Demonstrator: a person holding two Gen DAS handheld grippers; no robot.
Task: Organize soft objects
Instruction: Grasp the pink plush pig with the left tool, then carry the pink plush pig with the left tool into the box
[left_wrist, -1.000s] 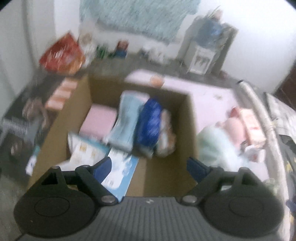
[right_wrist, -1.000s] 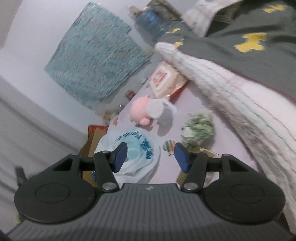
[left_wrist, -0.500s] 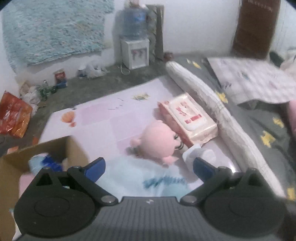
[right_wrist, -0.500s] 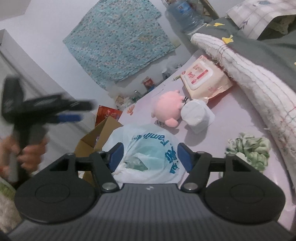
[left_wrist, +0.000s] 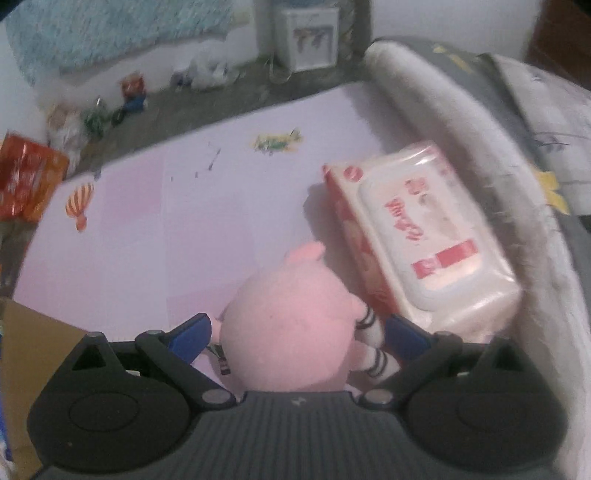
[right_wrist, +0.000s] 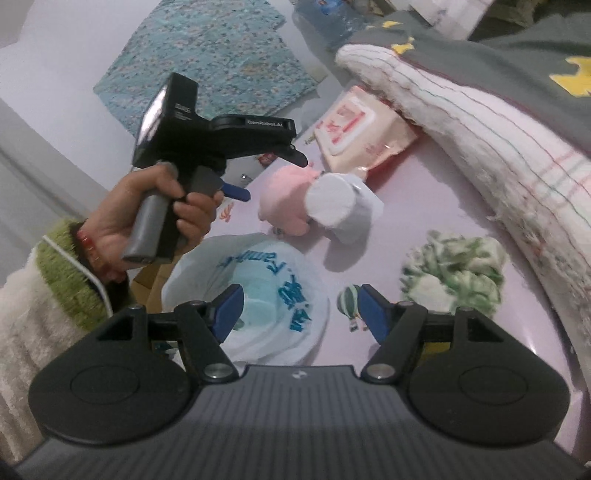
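A pink plush toy (left_wrist: 291, 317) lies on the lilac mat (left_wrist: 166, 221) beside a pack of wet wipes (left_wrist: 417, 225). My left gripper (left_wrist: 297, 334) is open with its blue fingers on either side of the plush, not closed on it. In the right wrist view the left gripper (right_wrist: 258, 173) hovers at the plush (right_wrist: 286, 199). My right gripper (right_wrist: 297, 312) is open and empty above a white plastic bag with blue print (right_wrist: 258, 291). A white roll (right_wrist: 336, 205) leans on the plush, and a green-white fluffy bundle (right_wrist: 454, 269) lies to the right.
A cardboard box (left_wrist: 33, 343) stands at the left edge of the mat. A rolled white blanket (right_wrist: 480, 122) and grey bedding (right_wrist: 517, 55) border the right side. Snack bags (left_wrist: 26, 177) and a water dispenser (left_wrist: 306, 33) stand along the far wall.
My left gripper swung from the cardboard box to the mat and came down around the pink plush. My right gripper stayed open over the plastic bag.
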